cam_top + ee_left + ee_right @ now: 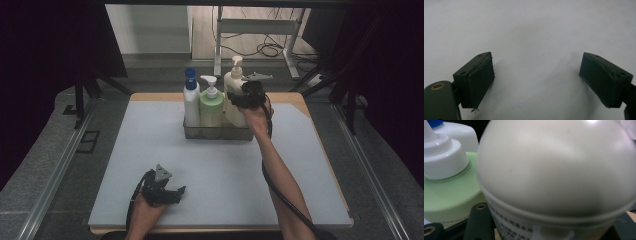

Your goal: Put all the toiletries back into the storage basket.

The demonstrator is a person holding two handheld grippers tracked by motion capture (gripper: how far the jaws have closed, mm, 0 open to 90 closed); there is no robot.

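Observation:
Three pump bottles stand in a metal basket (220, 134) at the back of the table: a white one with a blue cap (191, 102), a pale green one (211, 102) and a cream one (233, 82). My right gripper (245, 100) is at the cream bottle's right side, shut on its body. In the right gripper view the cream bottle (556, 170) sits between the jaws of the right gripper (551, 220), with the green bottle (451, 197) beside it. My left gripper (177, 192) rests low near the front edge. In its own view the left gripper (536, 77) is open over bare mat.
A pale blue-grey mat (150, 150) covers the wooden table. Metal rails (60, 165) run along both sides. Behind the table stands a white frame (255, 30) with cables on the floor.

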